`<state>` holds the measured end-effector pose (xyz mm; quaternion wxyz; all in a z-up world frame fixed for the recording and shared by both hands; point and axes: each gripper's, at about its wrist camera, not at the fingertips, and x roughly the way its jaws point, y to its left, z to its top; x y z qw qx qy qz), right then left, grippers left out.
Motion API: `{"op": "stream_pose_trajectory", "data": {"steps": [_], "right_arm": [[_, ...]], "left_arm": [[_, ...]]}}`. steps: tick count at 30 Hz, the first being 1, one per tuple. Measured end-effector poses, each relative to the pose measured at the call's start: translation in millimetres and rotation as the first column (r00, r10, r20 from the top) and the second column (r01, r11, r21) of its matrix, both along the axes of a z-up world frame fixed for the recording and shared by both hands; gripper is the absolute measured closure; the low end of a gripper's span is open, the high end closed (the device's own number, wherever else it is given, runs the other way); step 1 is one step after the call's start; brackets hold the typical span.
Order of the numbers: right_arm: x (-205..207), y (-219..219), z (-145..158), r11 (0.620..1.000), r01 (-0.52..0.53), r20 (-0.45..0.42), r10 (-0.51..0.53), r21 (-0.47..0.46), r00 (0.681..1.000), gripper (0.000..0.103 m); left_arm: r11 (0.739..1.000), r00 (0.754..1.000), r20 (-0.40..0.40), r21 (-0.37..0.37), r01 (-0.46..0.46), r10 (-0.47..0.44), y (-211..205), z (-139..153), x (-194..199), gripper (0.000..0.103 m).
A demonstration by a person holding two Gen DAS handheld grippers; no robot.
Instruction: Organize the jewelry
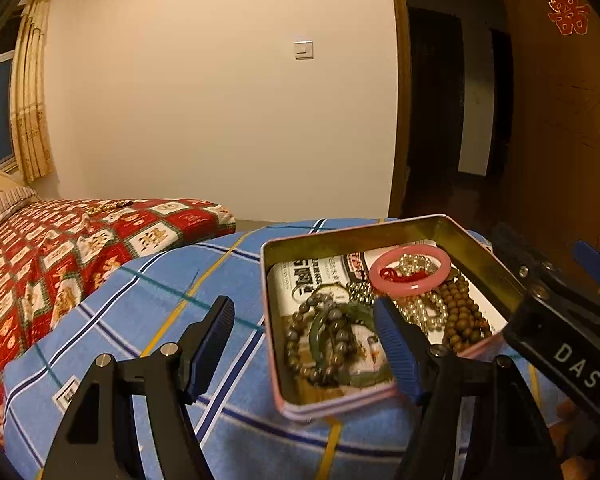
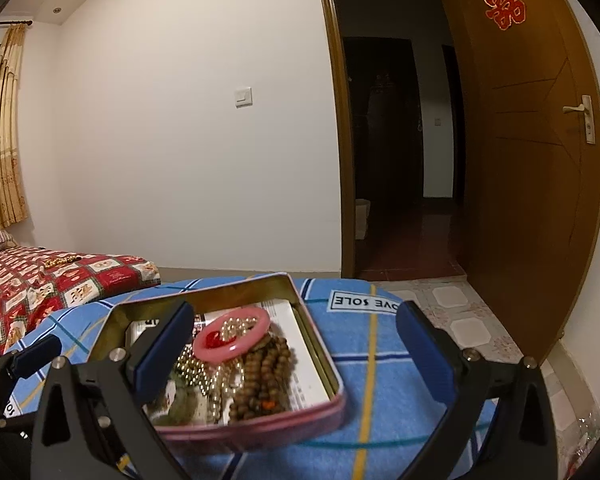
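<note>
Tin [image 2: 320, 364] between spread right claw [image 2: 296, 350] fingers

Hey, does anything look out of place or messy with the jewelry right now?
Yes. In the pink tin the bead bracelets lie heaped and overlapping, with a pink bangle on top, not sorted. One gold-coloured beaded piece lies apart on the red patterned bedspread, far from the tin.

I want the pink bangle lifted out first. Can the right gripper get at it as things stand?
Probably yes. The pink bangle lies on top of the beads in the open tin, nothing covering it, and the right gripper is open just above, jaws spread wide.
</note>
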<state>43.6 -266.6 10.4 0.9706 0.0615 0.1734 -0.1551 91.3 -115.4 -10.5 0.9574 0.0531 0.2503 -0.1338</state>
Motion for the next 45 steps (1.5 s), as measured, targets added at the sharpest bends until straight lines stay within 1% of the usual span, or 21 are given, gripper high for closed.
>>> {"op": "stream_pose_trajectory", "data": {"steps": [10,19,22,23,24,28,31,37,42,45], "right_arm": [[-31.2,14.0,0.6,1.0,-0.009,0.015,0.009,-0.03,1.0,0.0],[-53.3,28.5,2.6,0.997,-0.033,0.037,0.036,-0.066,0.999,0.0],[-60.8,28.0,3.2,0.998,-0.037,0.05,0.039,-0.051,0.998,0.0],[-63.4,27.3,3.6,0.998,-0.036,0.057,0.038,-0.046,0.998,0.0],[-66.7,26.7,4.3,0.999,-0.034,0.068,0.037,-0.04,0.997,0.0],[-79.4,23.9,7.7,1.0,-0.015,0.123,0.018,-0.026,0.992,0.0],[-83.8,20.7,8.6,1.0,0.001,0.141,0.001,-0.011,0.99,0.0],[-84.0,17.8,8.0,1.0,0.016,0.139,-0.017,0.013,0.99,0.0],[-83.5,17.7,7.4,1.0,0.025,0.129,-0.026,0.014,0.991,0.0],[-84.3,16.9,7.3,1.0,0.024,0.125,-0.026,0.014,0.992,0.0]], "left_arm": [[1.0,0.999,0.05,0.01,-0.022,0.021,6.9,3.3,-35.7,0.031],[1.0,0.997,0.076,-0.017,-0.022,0.023,17.6,5.6,-56.3,0.031],[0.999,0.996,0.085,-0.026,-0.028,0.03,20.8,6.8,-62.1,0.03],[0.999,0.996,0.088,-0.028,-0.03,0.032,21.7,7.1,-63.0,0.028],[0.999,0.995,0.092,-0.03,-0.03,0.033,22.4,7.4,-64.8,0.025],[0.999,0.993,0.11,-0.035,-0.039,0.043,25.3,8.6,-70.4,0.022],[0.999,0.992,0.116,-0.037,-0.04,0.044,26.4,9.1,-72.5,0.02],[0.999,0.99,0.134,-0.019,-0.048,0.05,24.1,9.6,-75.4,0.02],[0.996,0.985,0.15,0.021,-0.09,0.086,18.7,9.4,-76.9,0.02],[0.996,0.984,0.159,0.03,-0.086,0.081,16.6,9.8,-78.7,0.019]]}}
